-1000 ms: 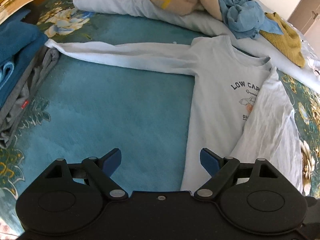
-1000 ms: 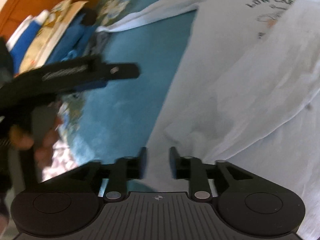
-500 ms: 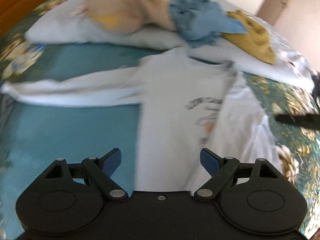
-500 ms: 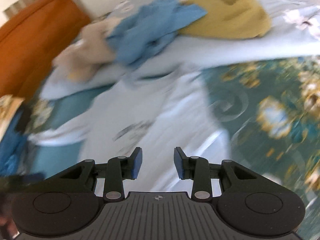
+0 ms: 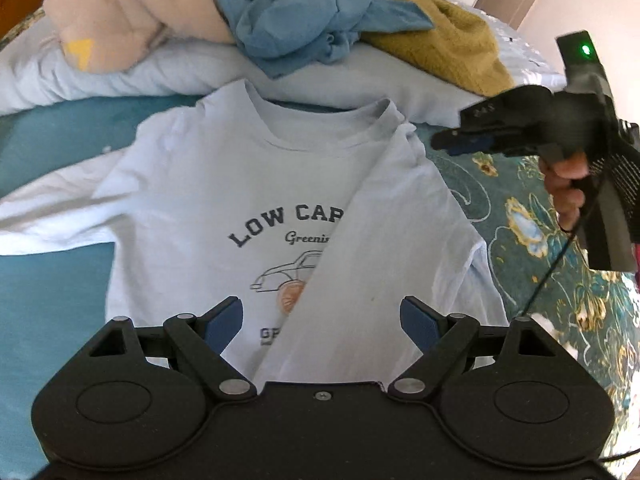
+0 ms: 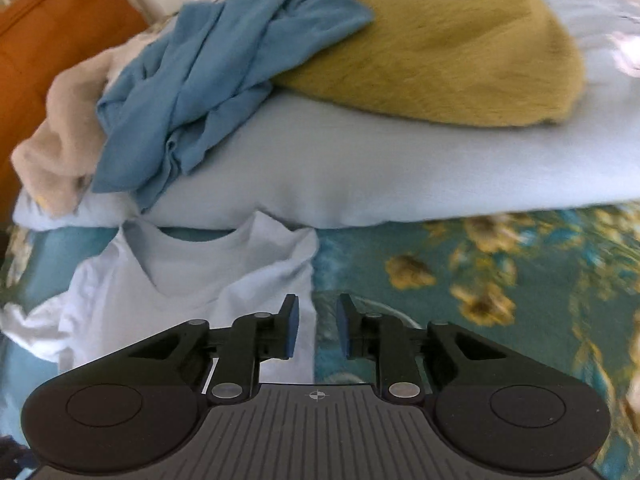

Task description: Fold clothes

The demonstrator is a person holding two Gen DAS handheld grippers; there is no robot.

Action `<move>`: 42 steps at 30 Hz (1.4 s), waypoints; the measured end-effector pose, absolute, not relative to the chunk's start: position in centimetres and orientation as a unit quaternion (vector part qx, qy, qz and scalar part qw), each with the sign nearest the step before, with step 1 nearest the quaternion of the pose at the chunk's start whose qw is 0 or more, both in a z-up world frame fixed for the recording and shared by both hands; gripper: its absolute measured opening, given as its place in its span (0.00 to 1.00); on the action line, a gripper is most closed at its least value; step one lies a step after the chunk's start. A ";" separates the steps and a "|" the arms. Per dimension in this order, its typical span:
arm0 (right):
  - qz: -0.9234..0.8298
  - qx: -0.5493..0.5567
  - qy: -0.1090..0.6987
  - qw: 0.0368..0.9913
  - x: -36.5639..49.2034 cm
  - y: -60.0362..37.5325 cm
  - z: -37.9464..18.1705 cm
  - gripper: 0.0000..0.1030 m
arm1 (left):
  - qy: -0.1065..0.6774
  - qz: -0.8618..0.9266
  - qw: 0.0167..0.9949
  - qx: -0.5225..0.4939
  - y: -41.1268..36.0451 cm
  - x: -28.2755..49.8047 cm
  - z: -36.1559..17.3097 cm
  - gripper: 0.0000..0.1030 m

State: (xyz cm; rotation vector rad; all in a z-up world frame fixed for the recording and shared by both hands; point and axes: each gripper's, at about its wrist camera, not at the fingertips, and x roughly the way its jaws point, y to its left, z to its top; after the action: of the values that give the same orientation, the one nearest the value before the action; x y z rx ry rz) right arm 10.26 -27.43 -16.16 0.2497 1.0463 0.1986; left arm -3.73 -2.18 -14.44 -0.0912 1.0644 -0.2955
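A pale blue long-sleeved T-shirt (image 5: 256,184) with a car print lies face up on the bed. Its right sleeve (image 5: 380,240) is folded diagonally across the chest, and the other sleeve (image 5: 52,216) stretches out to the left. My left gripper (image 5: 322,320) hovers open and wide over the lower chest, with nothing between its fingers. My right gripper (image 6: 317,328) is above the shirt's shoulder edge (image 6: 168,292) near the collar. Its jaws are closing with a narrow gap and nothing between them. In the left wrist view, a hand holds the right gripper (image 5: 452,142) to the right of the collar.
Behind the collar lies a pale blue pillow (image 5: 160,76) piled with a beige garment (image 5: 128,20), a crumpled blue garment (image 5: 304,12) and a mustard sweater (image 5: 448,48). The teal floral bedspread (image 5: 540,240) spreads to the right. An orange headboard (image 6: 52,40) stands at the back left.
Both grippers swept right and toward the collar. The left one went from the bare bedspread to over the shirt's chest; the right one left the folded sleeve, and its jaws narrowed.
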 end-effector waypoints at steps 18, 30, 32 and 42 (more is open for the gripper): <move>0.099 0.168 0.476 0.857 9.4 -30.0 -15.3 0.18 | 0.510 -0.077 0.854 -0.069 1.3 -2.4 -14.3 0.82; 0.095 0.140 0.502 0.848 0.1 -28.6 -13.6 0.24 | 0.432 0.128 0.877 -0.166 14.8 -1.0 -13.3 0.82; 0.099 0.140 0.504 0.847 -0.3 -27.8 -13.5 0.25 | 0.410 0.167 0.878 -0.184 17.8 -0.7 -13.2 0.82; 0.099 0.109 0.509 0.848 -0.3 -23.9 -12.5 0.26 | 0.366 0.279 0.868 -0.185 29.0 1.4 -13.5 0.82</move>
State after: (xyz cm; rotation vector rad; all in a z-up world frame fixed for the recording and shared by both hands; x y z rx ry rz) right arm -0.33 -23.90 -12.54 0.2304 1.0741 0.2090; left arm 1.37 29.03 -13.48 -0.3862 0.7664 0.5835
